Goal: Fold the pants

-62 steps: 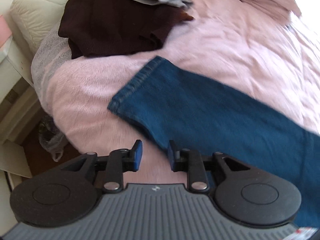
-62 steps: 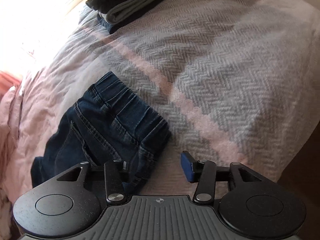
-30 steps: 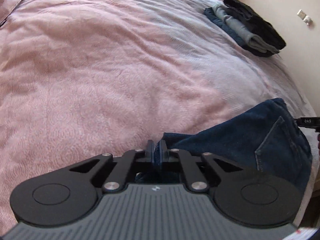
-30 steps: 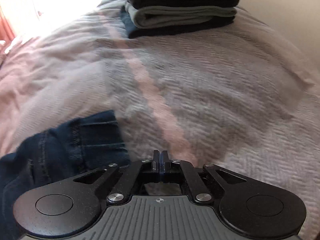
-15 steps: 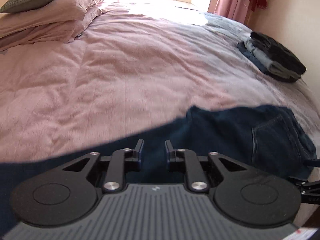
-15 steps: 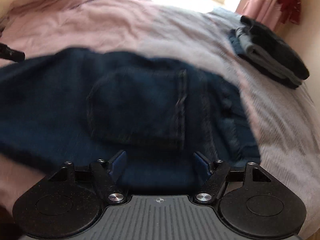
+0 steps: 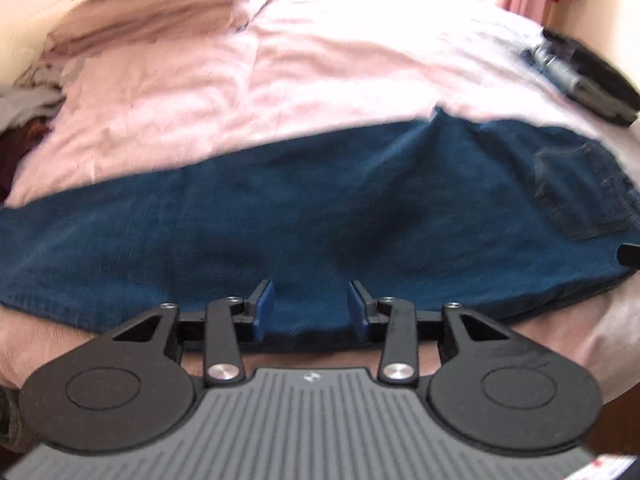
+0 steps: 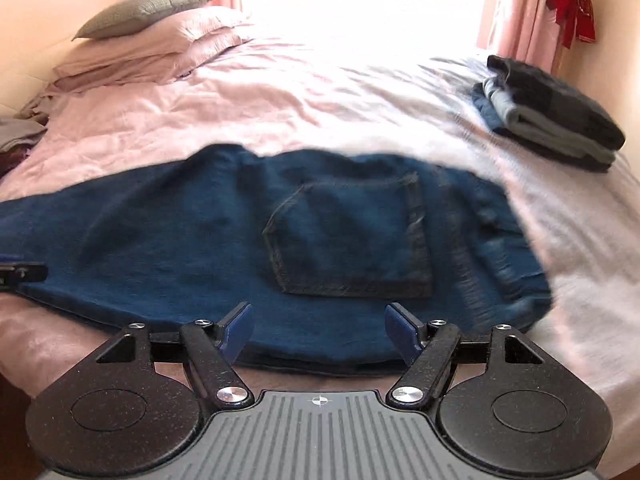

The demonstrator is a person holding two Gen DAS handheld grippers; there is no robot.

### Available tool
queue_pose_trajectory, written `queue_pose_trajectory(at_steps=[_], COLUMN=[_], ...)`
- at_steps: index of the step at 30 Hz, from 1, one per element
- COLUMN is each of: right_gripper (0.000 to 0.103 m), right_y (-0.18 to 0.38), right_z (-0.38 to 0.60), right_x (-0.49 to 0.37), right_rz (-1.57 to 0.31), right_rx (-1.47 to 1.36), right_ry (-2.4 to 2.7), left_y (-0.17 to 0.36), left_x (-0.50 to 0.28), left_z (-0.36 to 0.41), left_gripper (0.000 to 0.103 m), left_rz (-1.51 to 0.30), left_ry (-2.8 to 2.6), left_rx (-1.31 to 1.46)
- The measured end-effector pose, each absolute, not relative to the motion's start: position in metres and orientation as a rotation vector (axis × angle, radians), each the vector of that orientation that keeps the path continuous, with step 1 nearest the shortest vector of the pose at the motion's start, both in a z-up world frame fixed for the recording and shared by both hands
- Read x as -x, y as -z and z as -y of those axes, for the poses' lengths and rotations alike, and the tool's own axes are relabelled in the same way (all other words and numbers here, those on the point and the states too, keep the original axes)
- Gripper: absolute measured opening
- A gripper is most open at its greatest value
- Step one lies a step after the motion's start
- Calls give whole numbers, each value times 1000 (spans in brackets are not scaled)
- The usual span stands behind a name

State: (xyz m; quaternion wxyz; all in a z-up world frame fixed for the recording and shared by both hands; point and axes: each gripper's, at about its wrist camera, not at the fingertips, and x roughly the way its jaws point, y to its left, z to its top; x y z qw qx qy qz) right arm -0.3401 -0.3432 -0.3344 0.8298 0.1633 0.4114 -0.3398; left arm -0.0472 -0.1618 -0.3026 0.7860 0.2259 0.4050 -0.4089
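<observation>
Likely the main risk now is a crooked or bunched fold: the jeans (image 8: pixel 168 248) lie in one long band across the pink bed (image 8: pixel 248 116), apparently folded lengthwise with one leg over the other, and a pinch that catches only the top layer at the near edge would drag that layer and leave the one below behind. A second risk is the denim sliding on the soft, rumpled cover, or slipping toward the bed's near edge, which sits just below both tools. Both views are blurred, so the exact lie of seams and hems cannot be told. The left gripper (image 7: pixel 310 308) is moderately open, blue pads apart, holding nothing; its tips sit over the near edge of the jeans' leg section, and contact with the cloth cannot be confirmed. The right gripper (image 8: pixel 318 332) is spread wider, also empty, its tips over the near edge just below the back pocket (image 8: pixel 352 236), with the waistband end off to its right. Beyond the right gripper, far right on the bed, sits a stack (image 8: pixel 552 116) of folded dark and grey clothes, well apart from the jeans. Pillows (image 8: pixel 152 36) lie far ahead to the left
</observation>
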Motion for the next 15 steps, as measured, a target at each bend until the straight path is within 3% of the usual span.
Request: queue_pose_trajectory(at_steps=[5,15], right_gripper=[70,70], right_y=[336,334], right_z=[341,360], right_x=[350,364], right_rz=[-819,-599], right_rx=[-352,-452], right_ry=[739,930], left_y=[304,317], left_x=[26,-112], left_z=[135,17], left_gripper=[36,33], left_rz=[-799,-702], left_ry=[945,718], left_rx=[-510,-436])
